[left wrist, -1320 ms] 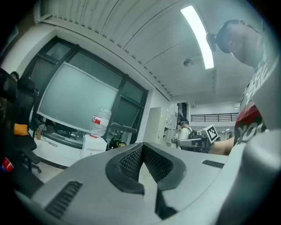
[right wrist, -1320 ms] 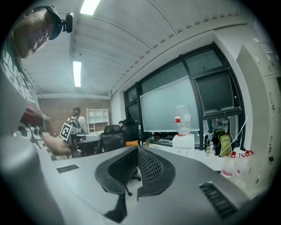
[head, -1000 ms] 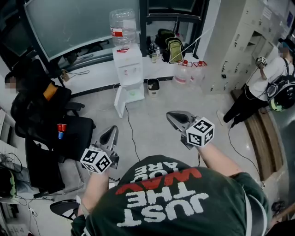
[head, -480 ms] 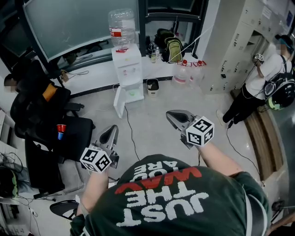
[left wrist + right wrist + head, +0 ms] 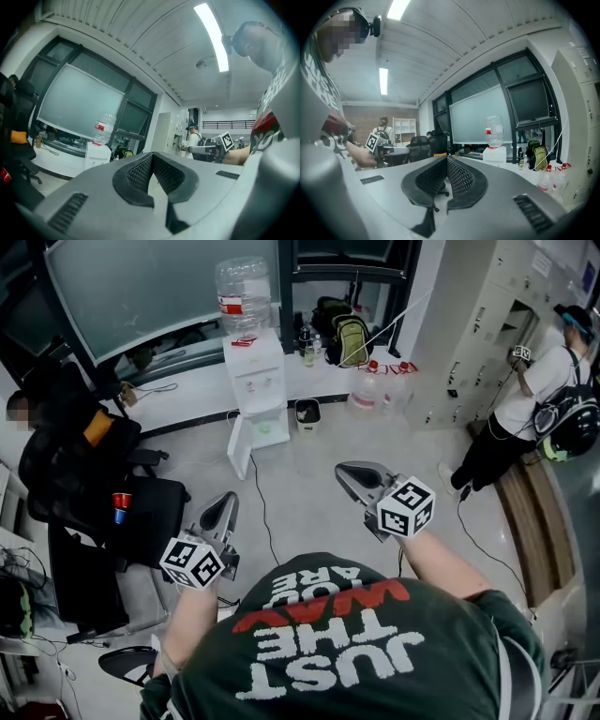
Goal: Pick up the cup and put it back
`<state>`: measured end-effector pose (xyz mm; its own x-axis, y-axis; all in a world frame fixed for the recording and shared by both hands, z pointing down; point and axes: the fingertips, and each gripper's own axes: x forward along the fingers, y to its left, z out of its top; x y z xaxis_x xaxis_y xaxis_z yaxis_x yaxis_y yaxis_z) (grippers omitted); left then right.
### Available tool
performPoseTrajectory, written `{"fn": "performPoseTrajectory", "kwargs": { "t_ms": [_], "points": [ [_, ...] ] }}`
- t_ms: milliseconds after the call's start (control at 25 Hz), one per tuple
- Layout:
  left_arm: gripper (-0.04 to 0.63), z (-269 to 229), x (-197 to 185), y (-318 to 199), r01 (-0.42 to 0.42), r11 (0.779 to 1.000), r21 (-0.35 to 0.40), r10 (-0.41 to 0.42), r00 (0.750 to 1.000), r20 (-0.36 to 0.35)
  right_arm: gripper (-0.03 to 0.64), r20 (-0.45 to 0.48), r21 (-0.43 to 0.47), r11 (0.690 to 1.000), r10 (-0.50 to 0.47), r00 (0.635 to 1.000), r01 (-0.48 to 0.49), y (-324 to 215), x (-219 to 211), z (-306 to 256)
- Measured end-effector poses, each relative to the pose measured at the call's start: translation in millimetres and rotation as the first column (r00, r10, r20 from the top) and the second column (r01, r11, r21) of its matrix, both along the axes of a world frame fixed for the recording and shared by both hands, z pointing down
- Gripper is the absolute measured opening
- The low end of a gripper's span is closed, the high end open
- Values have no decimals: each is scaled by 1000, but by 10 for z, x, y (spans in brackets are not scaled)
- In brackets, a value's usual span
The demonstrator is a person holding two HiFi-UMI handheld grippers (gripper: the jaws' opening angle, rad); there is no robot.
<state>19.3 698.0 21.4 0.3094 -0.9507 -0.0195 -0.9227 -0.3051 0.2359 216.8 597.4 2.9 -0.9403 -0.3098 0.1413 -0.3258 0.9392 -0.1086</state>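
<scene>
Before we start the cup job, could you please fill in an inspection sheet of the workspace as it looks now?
Surface: pale floor.
Job's things: red cup directly above a blue cup, on dark furniture at the left, far from both grippers.
Clutter: water dispenser, small bin, backpack, clear bottles.
Grippers: left gripper and right gripper, jaws shut, nothing between them.
Cables: black cable across the floor.
Surroundings: lockers, a person standing beside them.
</scene>
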Motion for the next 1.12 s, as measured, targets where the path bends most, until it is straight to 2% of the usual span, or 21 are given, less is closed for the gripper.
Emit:
{"fn": "performPoseTrajectory", "kwargs": {
  "t_ms": [520, 720, 920, 1120],
  "points": [
    [8, 22, 1101, -362, -3, 1000, -14, 3, 1000, -8, 32, 31, 84, 995, -53, 998, 50, -253, 920, -215],
    [8, 43, 1388, -483, 3, 999, -35, -3, 1000, 3, 32, 57, 89, 993, -88, 995, 82, -422, 1107, -246],
    [8, 87, 1190, -560, 14, 1000, -26, -13, 1000, 16, 32, 57, 80, 991, -116, 992, 111, -559, 831, -142],
    [8, 366, 519, -683, 31, 999, -45, -32, 999, -30, 34, 9, 56, 990, -132, 991, 131, -710, 166, 113]
  ]
}}
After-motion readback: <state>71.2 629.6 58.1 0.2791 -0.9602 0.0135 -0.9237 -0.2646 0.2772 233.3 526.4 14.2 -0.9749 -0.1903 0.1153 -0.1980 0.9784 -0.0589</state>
